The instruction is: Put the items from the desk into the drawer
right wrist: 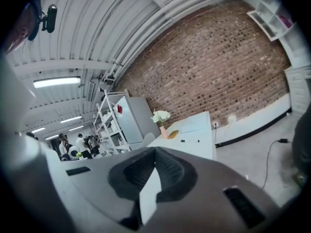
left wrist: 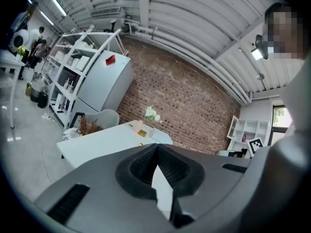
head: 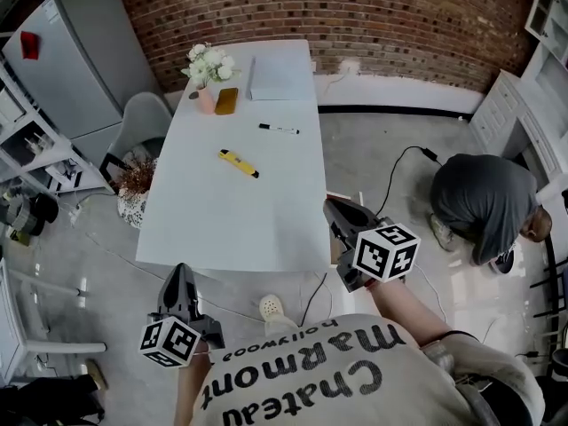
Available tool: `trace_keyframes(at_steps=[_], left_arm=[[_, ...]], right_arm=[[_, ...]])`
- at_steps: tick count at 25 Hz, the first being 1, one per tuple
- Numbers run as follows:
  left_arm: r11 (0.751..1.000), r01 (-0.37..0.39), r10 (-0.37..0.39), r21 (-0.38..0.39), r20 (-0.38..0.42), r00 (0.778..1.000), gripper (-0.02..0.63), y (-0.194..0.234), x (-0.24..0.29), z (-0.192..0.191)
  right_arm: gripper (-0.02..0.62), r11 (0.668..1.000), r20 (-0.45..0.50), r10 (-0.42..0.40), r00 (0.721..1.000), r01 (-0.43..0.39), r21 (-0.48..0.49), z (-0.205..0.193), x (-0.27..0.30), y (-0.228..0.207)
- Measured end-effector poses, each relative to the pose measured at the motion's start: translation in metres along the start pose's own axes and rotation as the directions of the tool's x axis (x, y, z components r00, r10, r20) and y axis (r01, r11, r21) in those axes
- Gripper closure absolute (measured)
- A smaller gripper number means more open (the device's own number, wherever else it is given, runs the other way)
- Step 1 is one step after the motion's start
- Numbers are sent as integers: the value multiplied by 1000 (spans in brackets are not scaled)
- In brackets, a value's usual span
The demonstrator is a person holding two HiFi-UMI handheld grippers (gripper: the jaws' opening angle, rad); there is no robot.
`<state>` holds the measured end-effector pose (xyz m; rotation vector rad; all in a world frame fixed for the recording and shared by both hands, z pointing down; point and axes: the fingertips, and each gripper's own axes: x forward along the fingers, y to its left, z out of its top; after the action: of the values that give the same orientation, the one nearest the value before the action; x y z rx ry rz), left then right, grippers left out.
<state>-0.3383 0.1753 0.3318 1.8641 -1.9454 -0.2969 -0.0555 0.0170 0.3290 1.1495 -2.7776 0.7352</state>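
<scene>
**Desk approached, both grippers empty**

The left gripper (head: 180,273) and the right gripper (head: 335,207) were held near the front edge of the desk (head: 213,224), each with its jaws closed together on nothing. The yellow cutter (head: 239,162) and the marker (head: 279,130) lay mid-desk. No drawer could be seen. The jaws should be opened before the cutter is reached, and it is best gripped across its narrow body.

A person (head: 484,204) crouches on the floor (head: 382,149); a grey fridge (head: 80,56), perhaps, beside the brick wall (head: 399,7).

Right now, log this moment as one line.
left gripper: shut, empty | right gripper: shut, empty | desk: yellow cutter, marker untouched | both short of desk
</scene>
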Motion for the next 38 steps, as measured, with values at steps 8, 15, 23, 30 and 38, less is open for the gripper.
trace_keyframes(at_steps=[8,15,23,30,38], left_arm=[[999,35,-36,32,50,998,604,42,60,67],[999,46,-47,19,65,997,604,84,95,103],[999,-24,25,-22,59,998,604,153,110,107],[997,-59,60,-53,16,998,604,186,119,99],[986,-140,139,-92,-22,990,604,218,108,82]], right_arm=[[592,1000,51,-18,999,18,3,40,74,12],[591,998,-16,-10,1000,10,55,24,141,14],[465,1000,-171,-22,985,25,11,-15,232,8],[391,999,-305,-16,952,0,-53,-35,296,9],[357,984,-473,-97,876,13,-177,-83,351,-16]])
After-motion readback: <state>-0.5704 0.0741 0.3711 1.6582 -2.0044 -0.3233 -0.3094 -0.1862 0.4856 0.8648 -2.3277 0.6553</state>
